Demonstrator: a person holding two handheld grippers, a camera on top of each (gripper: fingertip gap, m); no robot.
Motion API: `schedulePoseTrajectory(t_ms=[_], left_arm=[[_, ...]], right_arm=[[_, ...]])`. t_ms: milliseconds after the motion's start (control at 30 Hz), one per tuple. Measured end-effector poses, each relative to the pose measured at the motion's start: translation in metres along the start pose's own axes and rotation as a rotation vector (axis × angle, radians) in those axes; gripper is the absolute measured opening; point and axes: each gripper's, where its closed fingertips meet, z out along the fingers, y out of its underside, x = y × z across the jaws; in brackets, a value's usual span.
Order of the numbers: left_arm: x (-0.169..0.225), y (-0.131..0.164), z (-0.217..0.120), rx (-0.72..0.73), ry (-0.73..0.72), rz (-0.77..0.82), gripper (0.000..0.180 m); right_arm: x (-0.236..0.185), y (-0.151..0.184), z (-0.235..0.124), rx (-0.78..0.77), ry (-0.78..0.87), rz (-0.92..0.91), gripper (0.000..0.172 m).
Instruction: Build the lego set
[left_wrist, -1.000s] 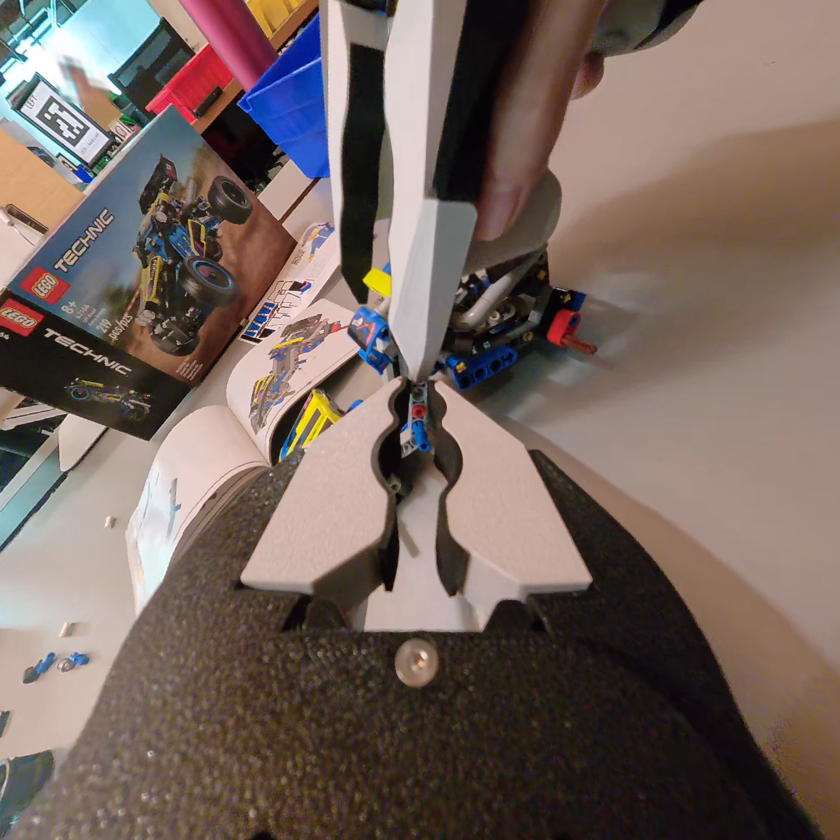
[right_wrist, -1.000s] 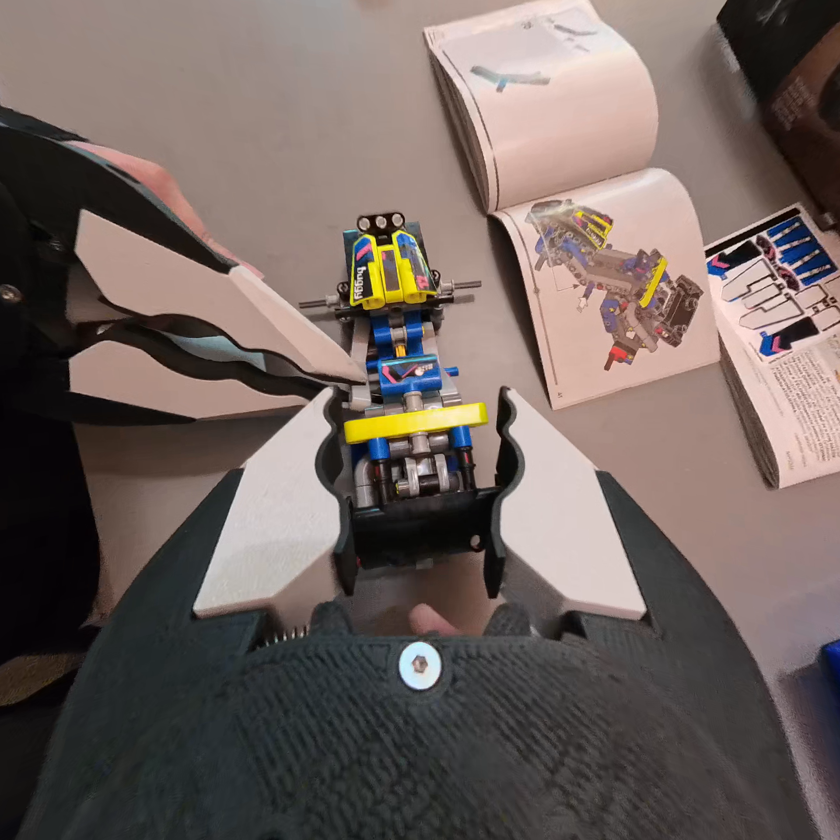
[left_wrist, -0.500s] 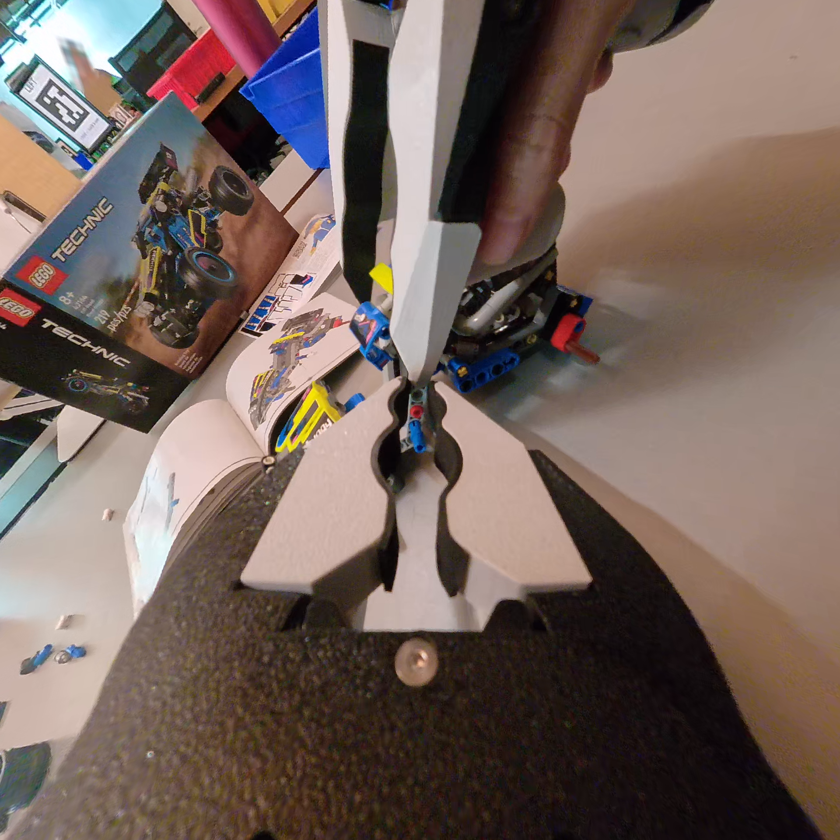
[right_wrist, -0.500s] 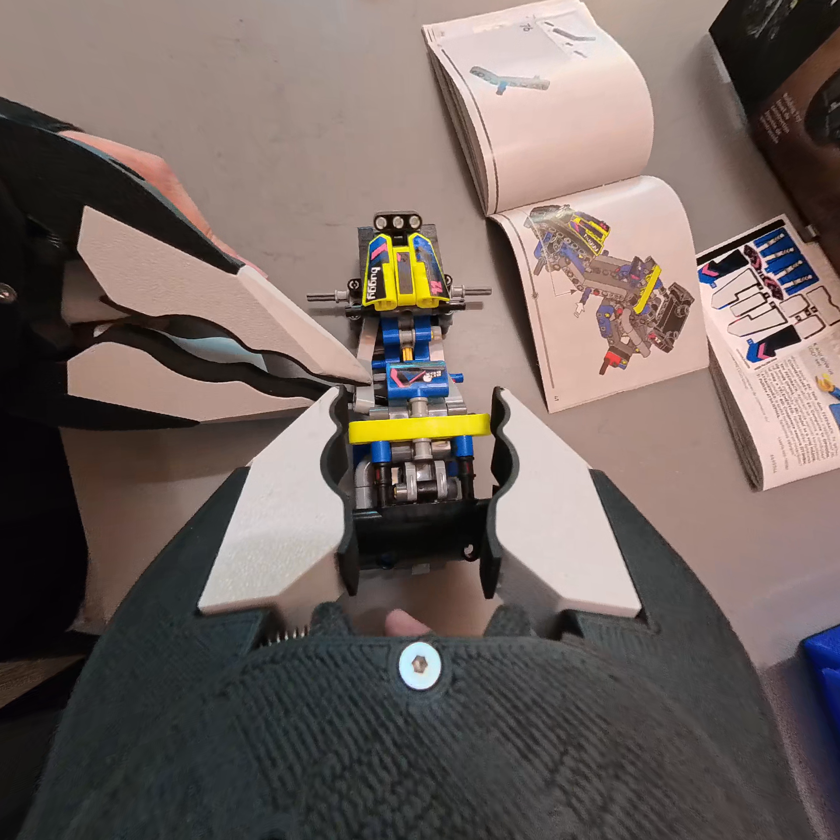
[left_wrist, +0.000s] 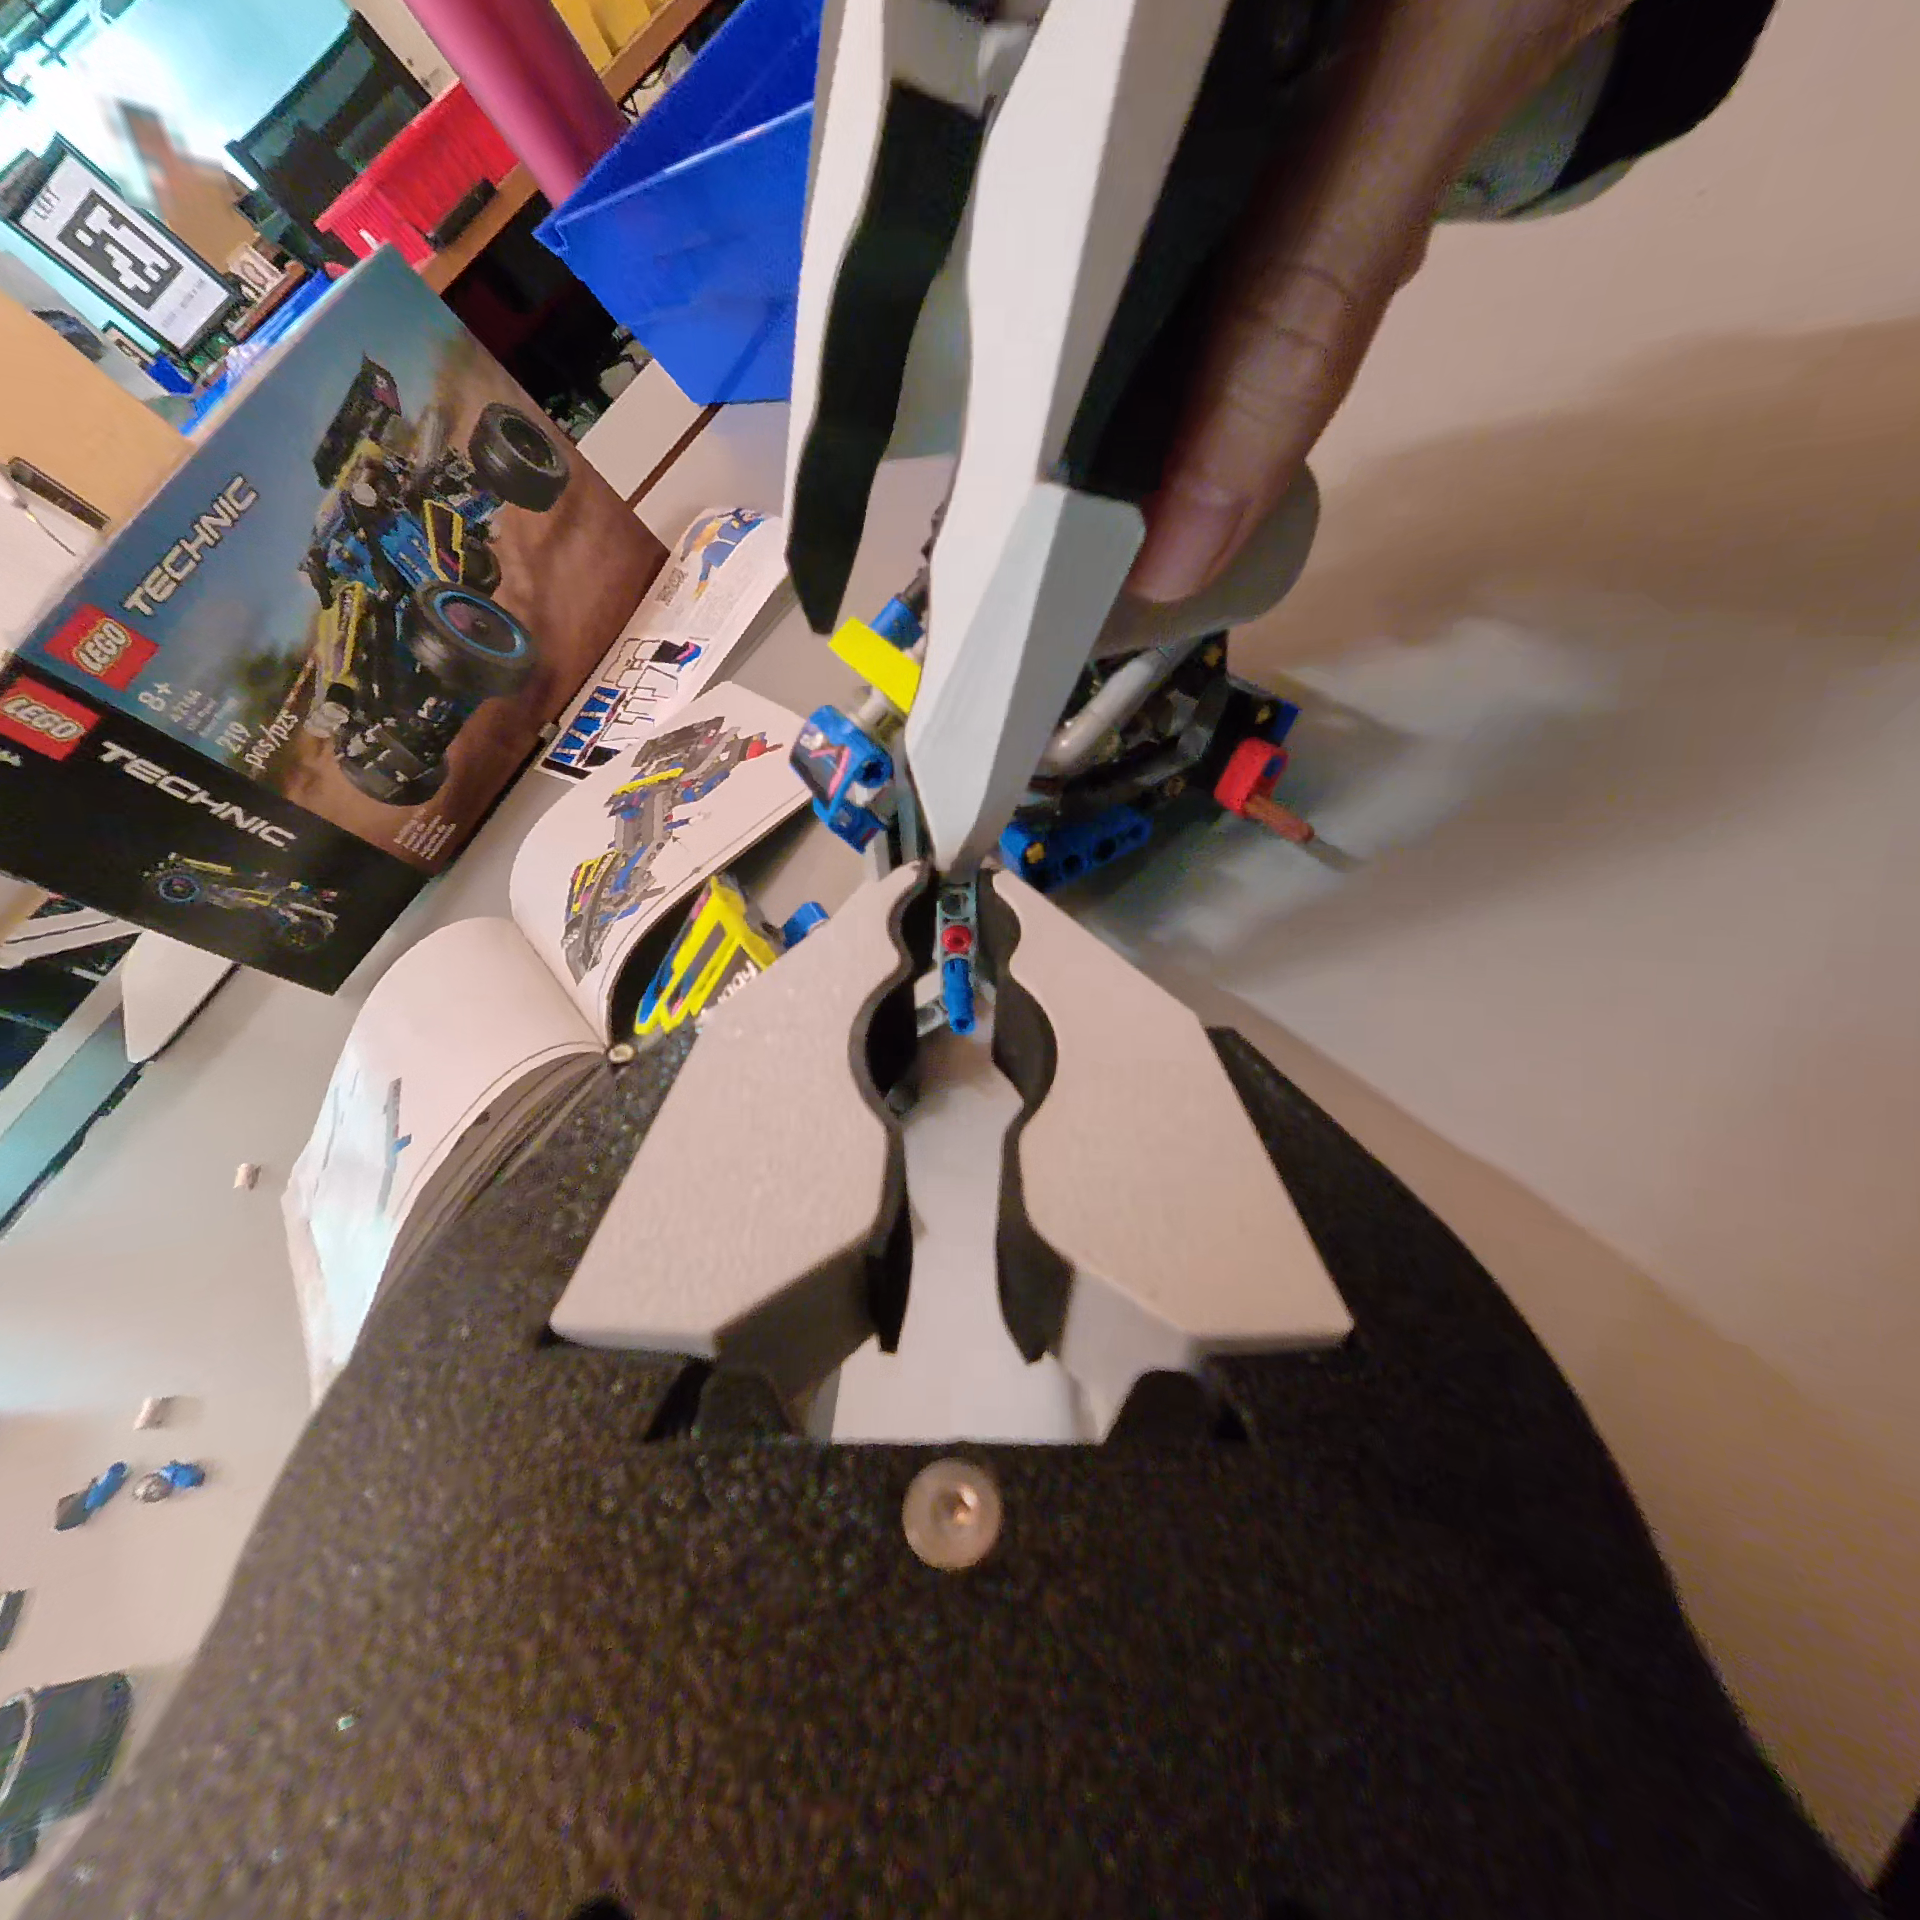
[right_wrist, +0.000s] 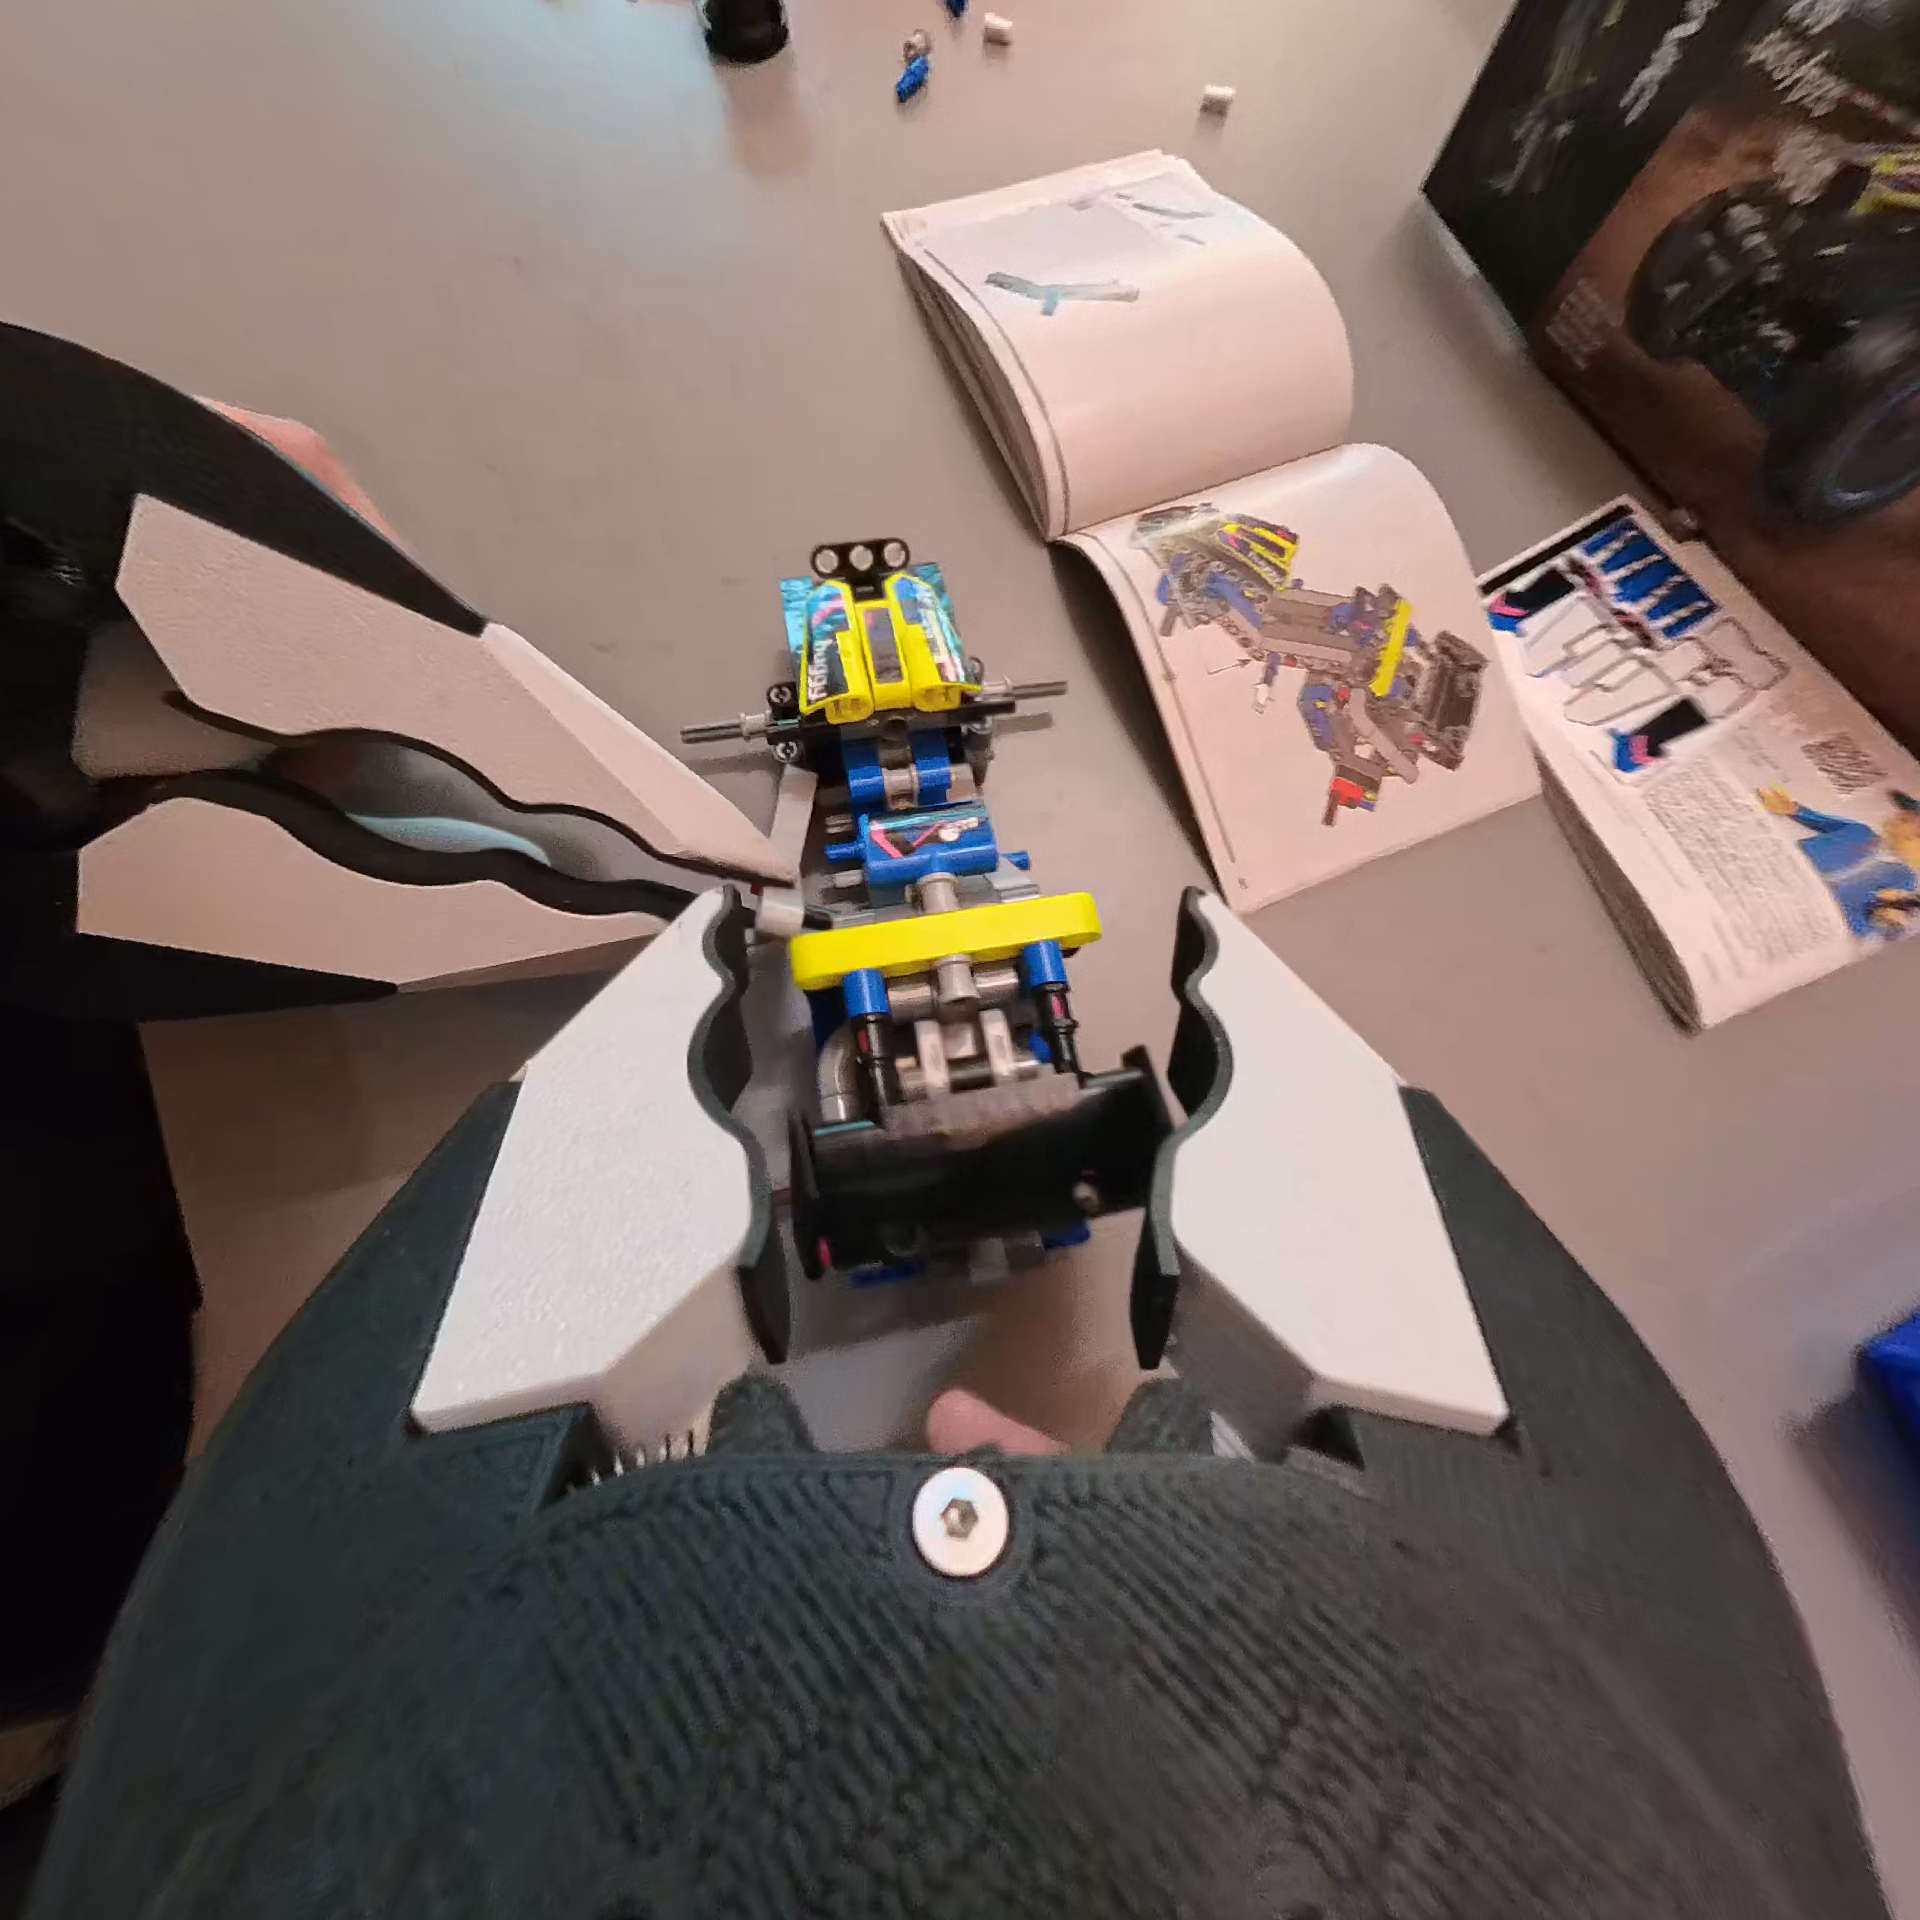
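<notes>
A small grey piece (left_wrist: 954, 940) is being clamped by the left gripper (left_wrist: 951, 914), seen only in the left wrist view. The toy car (right_wrist: 940, 997) on the table (right_wrist: 520, 260) is being straddled by the right gripper (right_wrist: 961, 930), whose fingers are being held apart, clear of it.

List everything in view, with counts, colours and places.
Toy brick car: one, blue, yellow and black, on the table, black end between the right gripper's fingers.
Small grey piece: one, red and blue pins, in the left gripper.
Booklets: two, white, open, right of the car.
Box: one, dark, printed, beyond the booklets.
Bin: one, blue, beyond the box.
Loose bits: several, blue and white, far table.
Table: one, grey.
Left gripper: shut on the piece.
Right gripper: open.
Hand: one, on the right gripper.
</notes>
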Motion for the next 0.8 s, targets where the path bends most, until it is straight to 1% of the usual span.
schedulePoseTrajectory(t_ms=[33,100,167,200,300,400,467,533,600,667,733,800], left_arm=[[0.000,0.001,0.000,-0.005,-0.002,-0.001,0.004],[0.000,0.001,-0.002,-0.002,0.000,-0.017,0.004],[-0.001,-0.002,-0.006,0.018,0.015,-0.069,0.004],[-0.003,-0.003,-0.008,0.028,0.015,-0.090,0.004],[-0.006,-0.001,-0.012,0.043,0.015,-0.129,0.003],[0.002,0.004,-0.007,0.016,0.061,-0.156,0.004],[0.002,0.004,-0.006,0.016,0.041,-0.126,0.004],[0.004,0.005,-0.007,0.015,0.037,-0.100,0.004],[0.008,0.002,-0.009,0.033,0.047,-0.088,0.004],[0.011,-0.002,-0.014,0.062,0.056,-0.084,0.004],[0.011,-0.008,-0.022,0.108,0.041,-0.046,0.004],[0.009,-0.014,-0.031,0.167,0.036,-0.020,0.004]], right_arm=[[0.002,-0.002,-0.006,0.007,0.049,-0.006,0.080],[0.000,-0.008,-0.020,0.046,0.129,-0.025,0.074],[-0.006,-0.014,-0.034,0.111,0.195,-0.019,0.065],[-0.013,-0.015,-0.040,0.134,0.208,-0.026,0.063],[-0.029,-0.010,-0.051,0.195,0.235,-0.003,0.046],[-0.049,-0.001,-0.043,0.244,0.171,0.108,0.031],[-0.060,0.003,-0.035,0.267,0.147,0.164,0.026],[-0.062,0.006,-0.031,0.292,0.160,0.221,0.020],[-0.061,0.011,-0.025,0.292,0.160,0.277,0.023],[-0.061,0.008,-0.026,0.338,0.152,0.320,0.023],[-0.066,0.003,-0.027,0.375,0.104,0.346,0.022],[-0.069,0.001,-0.030,0.395,0.084,0.350,0.025]])
